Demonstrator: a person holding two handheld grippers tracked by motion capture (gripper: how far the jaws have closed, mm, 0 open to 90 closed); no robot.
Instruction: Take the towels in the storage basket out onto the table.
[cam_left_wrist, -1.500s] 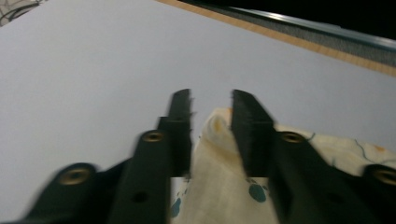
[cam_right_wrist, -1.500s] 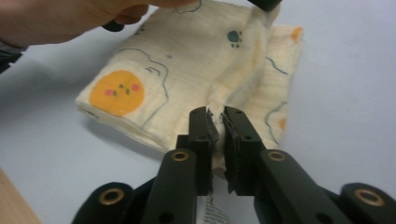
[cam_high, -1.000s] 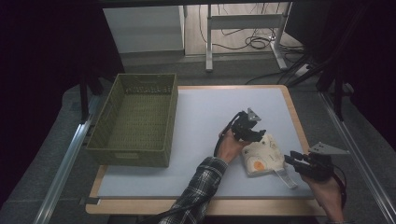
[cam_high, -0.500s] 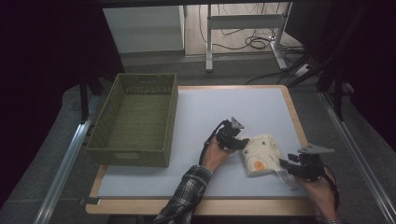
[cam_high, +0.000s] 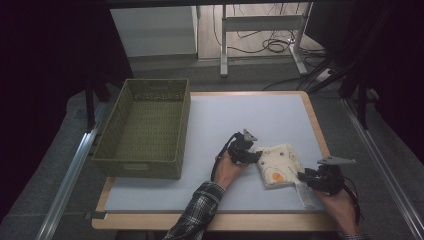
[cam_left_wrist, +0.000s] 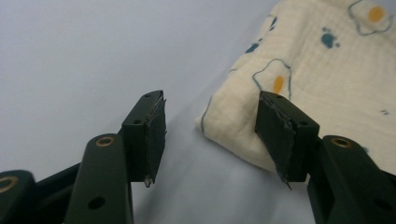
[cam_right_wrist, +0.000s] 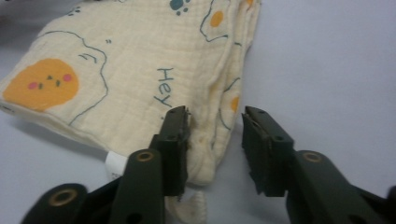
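Now, change: both grippers have sunk to the cloth (cam_high: 279, 165).
Left gripper (cam_left_wrist: 210, 135): jaws apart, straddling a corner.
Right gripper (cam_right_wrist: 215, 144): just narrowed over the edge, not pinching.
Meaning: grasp looks imminent.
Cloth: folded, front right of table (cam_high: 260, 115).

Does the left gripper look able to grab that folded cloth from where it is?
Probably yes. The left gripper stands open right at the corner of the folded cloth, with bare table around it and nothing between.
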